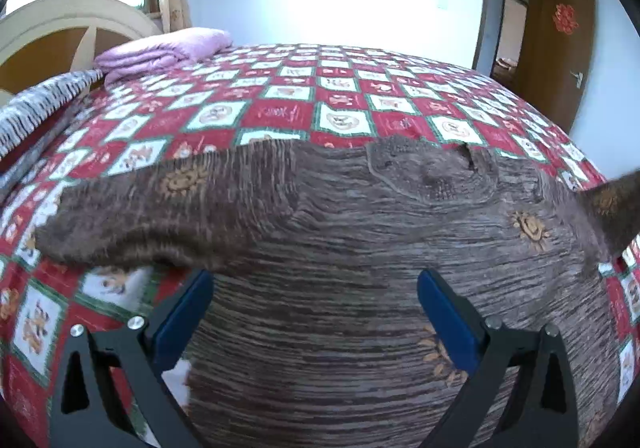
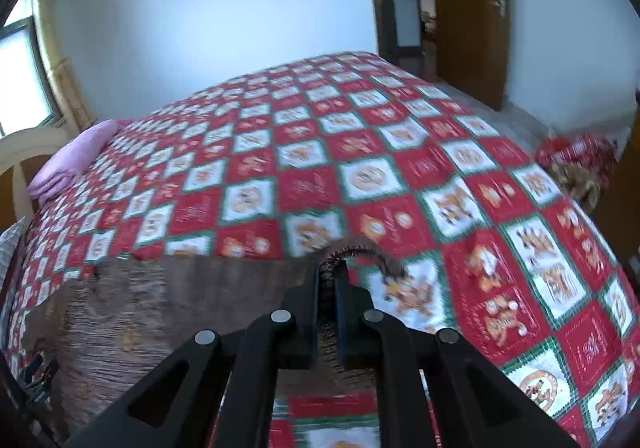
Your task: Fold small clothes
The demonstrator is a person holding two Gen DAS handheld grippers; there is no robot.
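Note:
A small brown striped knit sweater [image 1: 340, 248] with orange motifs lies spread on the red, white and green checked bedspread [image 1: 288, 104]. Its left sleeve [image 1: 132, 208] stretches out to the left. My left gripper [image 1: 316, 288] is open, its blue pads just over the sweater's lower body, holding nothing. In the right wrist view my right gripper [image 2: 328, 280] is shut on the sweater's right sleeve [image 2: 372, 252], lifted slightly off the bedspread [image 2: 360, 152]. The sweater body [image 2: 160, 308] lies to its left. That raised sleeve also shows at the right edge of the left wrist view [image 1: 612, 204].
A folded lilac blanket [image 1: 168, 48] and a grey striped pillow [image 1: 44, 104] lie at the bed's head by a wooden headboard [image 1: 60, 32]. A brown door [image 1: 556, 52] stands beyond the bed. A patterned bundle [image 2: 576, 164] sits off the bed's right side.

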